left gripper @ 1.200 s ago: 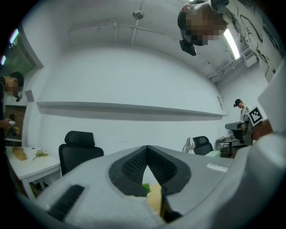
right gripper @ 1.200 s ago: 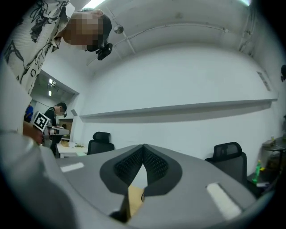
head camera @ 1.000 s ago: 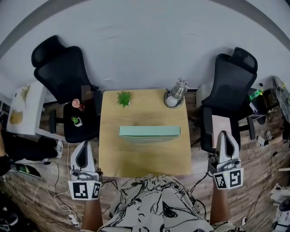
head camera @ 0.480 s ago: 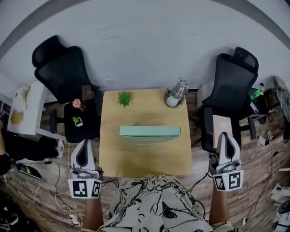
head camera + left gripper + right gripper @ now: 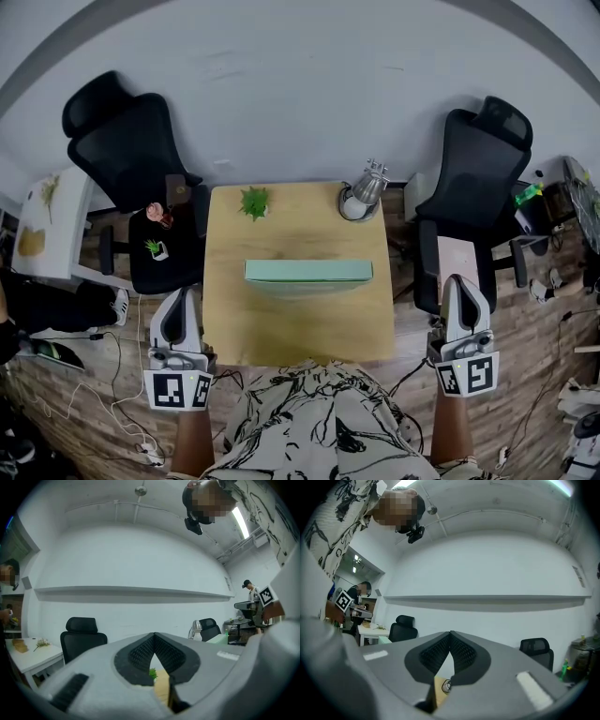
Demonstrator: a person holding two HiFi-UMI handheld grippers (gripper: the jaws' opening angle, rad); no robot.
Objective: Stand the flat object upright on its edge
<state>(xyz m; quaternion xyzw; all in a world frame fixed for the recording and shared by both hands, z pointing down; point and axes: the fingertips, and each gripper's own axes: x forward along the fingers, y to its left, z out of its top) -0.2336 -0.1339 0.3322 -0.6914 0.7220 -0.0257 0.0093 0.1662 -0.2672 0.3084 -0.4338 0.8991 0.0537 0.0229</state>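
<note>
A long, flat mint-green box [image 5: 308,272] stands upright on its long edge across the middle of the small wooden table [image 5: 291,323]. My left gripper [image 5: 181,298] hovers off the table's left side, near its front corner, shut with nothing between its jaws. My right gripper [image 5: 462,287] hangs off the table's right side, also shut and empty. Both point away from me, level, and neither touches the box. In the left gripper view the jaw tips [image 5: 154,635] meet; in the right gripper view the tips [image 5: 451,633] meet too.
A small green plant [image 5: 255,202] and a silver desk lamp [image 5: 364,191] stand at the table's far edge. Black office chairs flank it at left [image 5: 131,159] and right [image 5: 476,178]. A white side table [image 5: 52,225] stands far left; cables lie on the floor [image 5: 112,394].
</note>
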